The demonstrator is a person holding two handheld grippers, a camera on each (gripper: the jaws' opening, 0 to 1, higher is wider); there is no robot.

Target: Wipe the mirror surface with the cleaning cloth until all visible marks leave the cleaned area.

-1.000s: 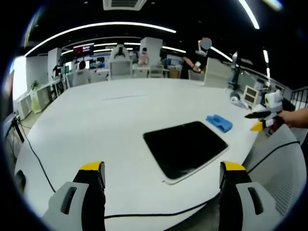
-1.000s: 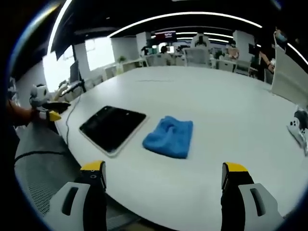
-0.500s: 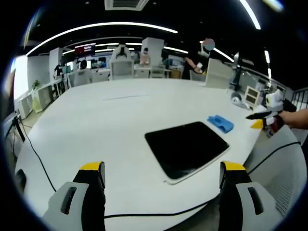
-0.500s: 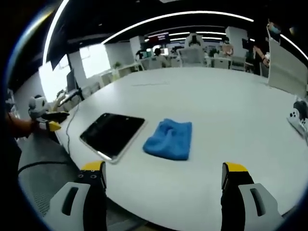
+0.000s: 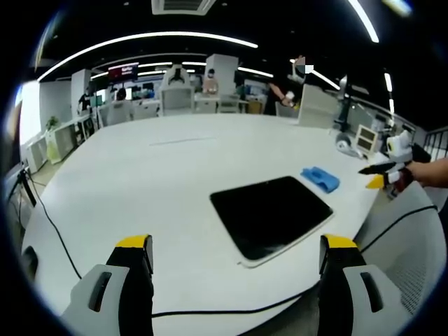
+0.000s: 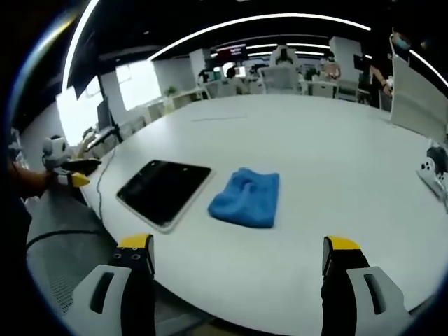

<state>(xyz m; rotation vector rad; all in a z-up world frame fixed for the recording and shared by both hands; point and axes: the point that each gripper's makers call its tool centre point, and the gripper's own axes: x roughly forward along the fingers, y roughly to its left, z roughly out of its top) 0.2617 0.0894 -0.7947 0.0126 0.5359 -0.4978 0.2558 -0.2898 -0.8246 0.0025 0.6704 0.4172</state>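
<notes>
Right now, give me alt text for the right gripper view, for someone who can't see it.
A crumpled blue cleaning cloth lies on a large white table beside a dark rectangular mirror near the table's edge. The right gripper hangs open in the foreground, holding nothing; an office stretches behind.

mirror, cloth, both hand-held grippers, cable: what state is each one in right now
mirror: flat on the table, dark face up, near the edge
cloth: crumpled, lying beside the mirror, not held
left hand-held gripper: open, empty, above the table edge
right hand-held gripper: open, empty, short of the cloth
cable: slack, lying across the table
</notes>
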